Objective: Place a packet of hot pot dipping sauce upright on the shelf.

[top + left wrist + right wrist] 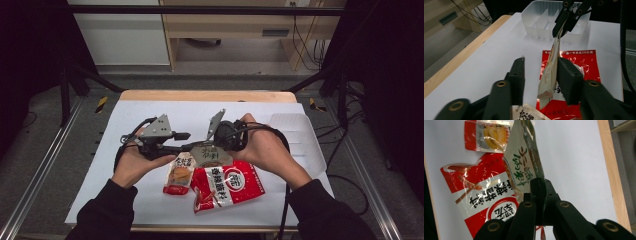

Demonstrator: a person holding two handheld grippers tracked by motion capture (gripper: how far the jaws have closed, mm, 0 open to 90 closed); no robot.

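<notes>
White tabletop. Right gripper clamped on green snack packet's edge, lifted above red packet. Left gripper half-open, packet between its jaws, unpinched. Risk: thin edge-grip slips, packet drops short of tray.
</notes>
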